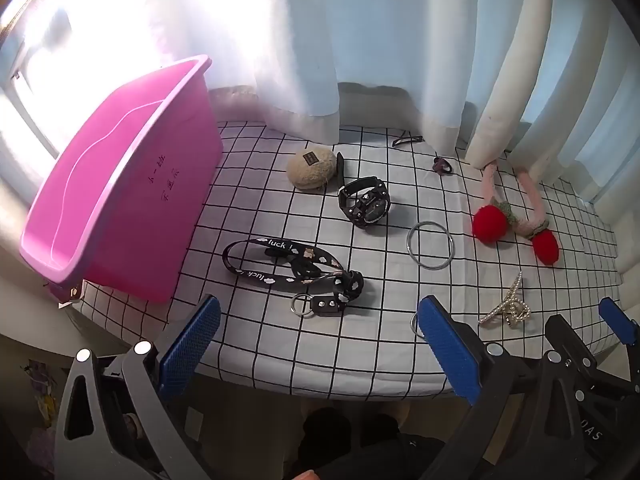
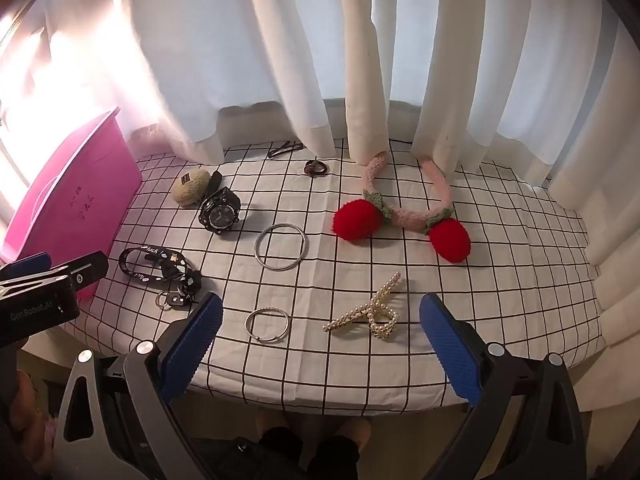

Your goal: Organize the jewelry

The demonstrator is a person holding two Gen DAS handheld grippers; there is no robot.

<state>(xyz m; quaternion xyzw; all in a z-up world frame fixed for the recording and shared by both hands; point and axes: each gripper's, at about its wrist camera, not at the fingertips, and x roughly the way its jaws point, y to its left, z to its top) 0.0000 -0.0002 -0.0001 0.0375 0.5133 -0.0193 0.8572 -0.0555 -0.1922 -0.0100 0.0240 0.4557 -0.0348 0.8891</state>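
Observation:
Jewelry lies on a grid-patterned cloth (image 2: 360,280). A black "luck" lanyard (image 1: 280,268) lies just ahead of my open, empty left gripper (image 1: 318,326). A black watch (image 1: 364,202), a large silver bangle (image 1: 431,244) and a pearl hair clip (image 2: 368,312) lie further out. A smaller silver ring (image 2: 267,325) lies between the fingers of my open, empty right gripper (image 2: 320,324). A pink bin (image 1: 120,184) stands at the left. The lanyard (image 2: 160,270), watch (image 2: 220,212) and bangle (image 2: 281,252) also show in the right wrist view.
A headband with red pompoms (image 2: 404,216), a beige plush clip (image 1: 312,168), a small dark hair tie (image 2: 315,169) and a dark hairpin (image 1: 407,140) lie near the white curtains (image 2: 360,60). The table's front edge (image 2: 320,400) is close below both grippers.

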